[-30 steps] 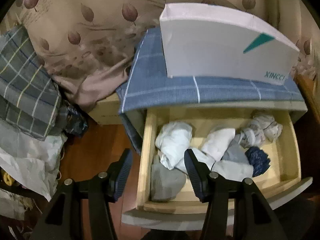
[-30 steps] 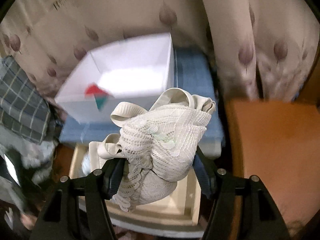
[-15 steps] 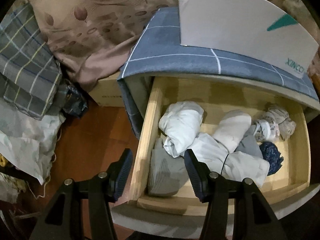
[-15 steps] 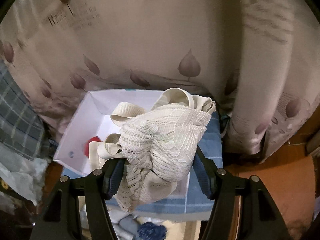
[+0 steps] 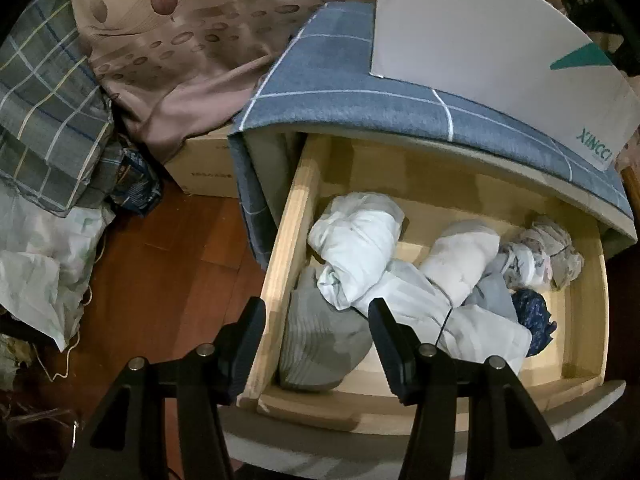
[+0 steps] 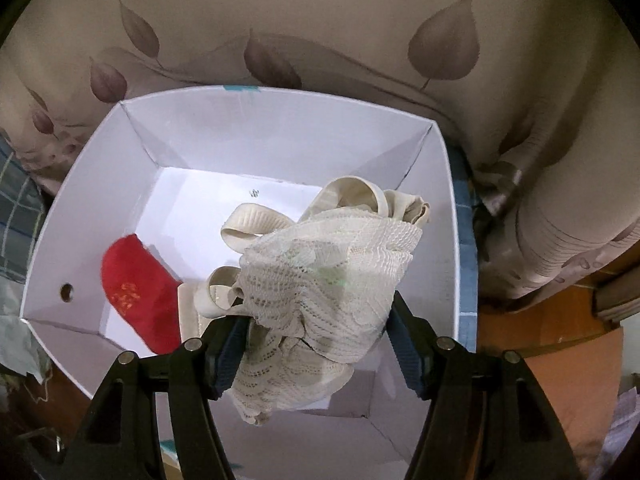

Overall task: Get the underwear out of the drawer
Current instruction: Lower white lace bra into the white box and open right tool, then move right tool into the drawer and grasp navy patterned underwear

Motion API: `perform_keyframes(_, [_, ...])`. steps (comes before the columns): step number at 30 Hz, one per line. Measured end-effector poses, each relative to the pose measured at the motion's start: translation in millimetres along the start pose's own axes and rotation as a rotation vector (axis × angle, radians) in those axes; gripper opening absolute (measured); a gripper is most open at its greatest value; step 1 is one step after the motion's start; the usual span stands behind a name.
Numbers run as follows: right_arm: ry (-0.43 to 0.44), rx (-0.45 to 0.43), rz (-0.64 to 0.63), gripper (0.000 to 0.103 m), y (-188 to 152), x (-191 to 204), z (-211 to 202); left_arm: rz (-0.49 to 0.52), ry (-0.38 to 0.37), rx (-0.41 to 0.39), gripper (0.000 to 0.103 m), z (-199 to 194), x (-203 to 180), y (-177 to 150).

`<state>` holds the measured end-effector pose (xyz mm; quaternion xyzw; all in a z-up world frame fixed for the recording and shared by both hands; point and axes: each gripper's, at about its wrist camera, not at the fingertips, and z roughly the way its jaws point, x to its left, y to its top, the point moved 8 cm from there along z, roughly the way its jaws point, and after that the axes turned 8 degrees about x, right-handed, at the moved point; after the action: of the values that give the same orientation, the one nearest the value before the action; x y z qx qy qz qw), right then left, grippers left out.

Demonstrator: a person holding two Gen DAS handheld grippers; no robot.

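My right gripper [image 6: 316,344] is shut on cream lace underwear [image 6: 320,280] and holds it above the open white box [image 6: 444,200], which has a red garment [image 6: 138,292] inside. In the left wrist view the wooden drawer [image 5: 288,240] stands pulled out, holding several rolled garments: white ones [image 5: 356,244], a grey one [image 5: 320,340], a dark blue one [image 5: 534,320]. My left gripper [image 5: 316,336] is open and empty, above the drawer's front left corner over the grey garment.
The white box [image 5: 480,48] stands on the blue checked cloth [image 5: 340,92] covering the cabinet top. A leaf-pattern curtain [image 6: 320,20] hangs behind. Plaid bedding [image 5: 44,120] and plastic bags [image 5: 36,272] lie left on the wooden floor [image 5: 160,280].
My right gripper has carried the lace underwear up and over the white box, now looking down into it. My left gripper has moved closer to the drawer.
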<state>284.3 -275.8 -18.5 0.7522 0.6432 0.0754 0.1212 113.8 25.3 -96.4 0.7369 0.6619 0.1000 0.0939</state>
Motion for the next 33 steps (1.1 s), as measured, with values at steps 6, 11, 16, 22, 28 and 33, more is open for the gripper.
perform_keyframes(6, [-0.022,0.034,-0.015,0.068,-5.1,4.8,11.5,-0.002,0.001,0.000,0.055,1.0,-1.7,0.7])
perform_keyframes(11, [-0.036,0.022,-0.030,0.070,-6.7,8.7,2.6,-0.006,0.006,-0.001,0.055,1.4,-0.9,1.0])
perform_keyframes(16, [-0.008,-0.015,-0.050,0.070,-15.2,12.7,-26.2,-0.007,0.002,0.015,0.055,4.9,-1.0,1.0])
perform_keyframes(22, [0.061,-0.011,-0.121,0.059,-64.8,18.6,-63.6,-0.017,-0.003,0.030,0.055,7.8,0.2,-0.1])
perform_keyframes(28, [0.100,0.052,-0.178,0.059,-133.7,20.5,-67.1,-0.026,-0.014,0.045,0.055,10.4,0.3,-1.0])
perform_keyframes(33, [0.148,0.175,-0.179,0.059,-191.7,28.2,-20.1,-0.033,-0.029,0.050,0.055,11.4,0.1,-1.5])
